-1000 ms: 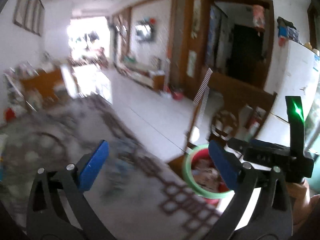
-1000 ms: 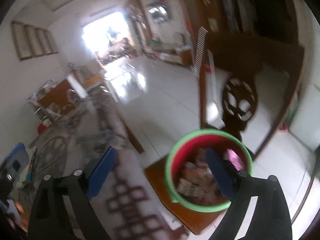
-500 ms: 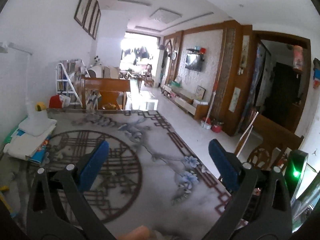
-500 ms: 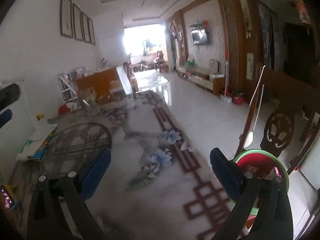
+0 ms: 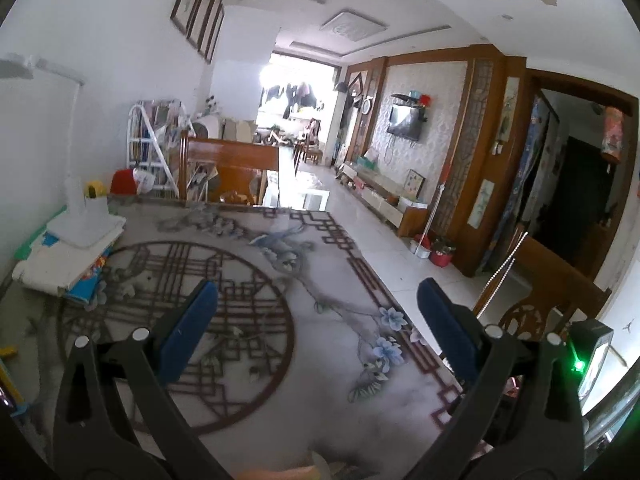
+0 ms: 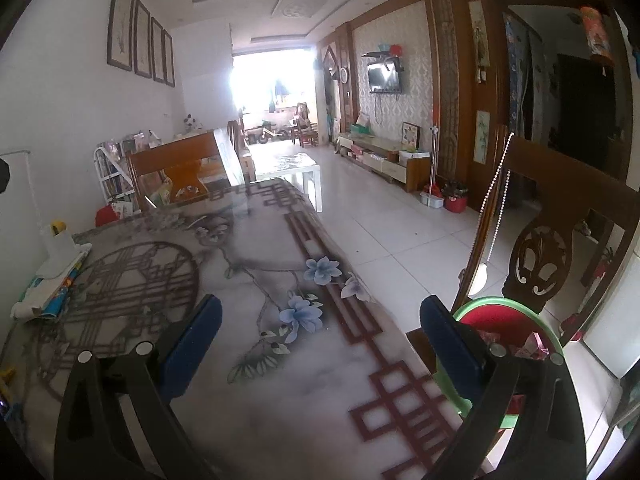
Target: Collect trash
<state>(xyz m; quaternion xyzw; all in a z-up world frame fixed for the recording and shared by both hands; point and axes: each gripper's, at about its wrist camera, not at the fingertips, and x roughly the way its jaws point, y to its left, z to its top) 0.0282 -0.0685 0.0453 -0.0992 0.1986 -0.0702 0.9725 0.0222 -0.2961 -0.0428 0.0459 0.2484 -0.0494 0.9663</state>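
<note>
A: What does the worktop (image 6: pixel 280 400) look like?
B: Glass-topped, grey marbled, with a dark red lattice border, blue flowers (image 6: pixel 304 312) and a round lattice motif (image 5: pixel 176 320). A stack of white paper and books (image 5: pixel 68 252) lies at its far left edge.
A: And the room?
B: A long tiled hall, framed pictures (image 6: pixel 140 46) on the left wall, a television (image 6: pixel 384 76) on the right, bright daylight at the far end. A carved wooden chair (image 6: pixel 540 256) stands beside the worktop.
A: The trash?
B: A red bin with a green rim (image 6: pixel 508 320) sits on the chair seat, just off the worktop's right edge, crumpled pink wrappers (image 6: pixel 532 344) inside.
A: The tools?
B: Left tool (image 5: pixel 316 332) and right tool (image 6: pixel 320 340) both hover over the worktop, jaws spread wide, gripping nothing.
</note>
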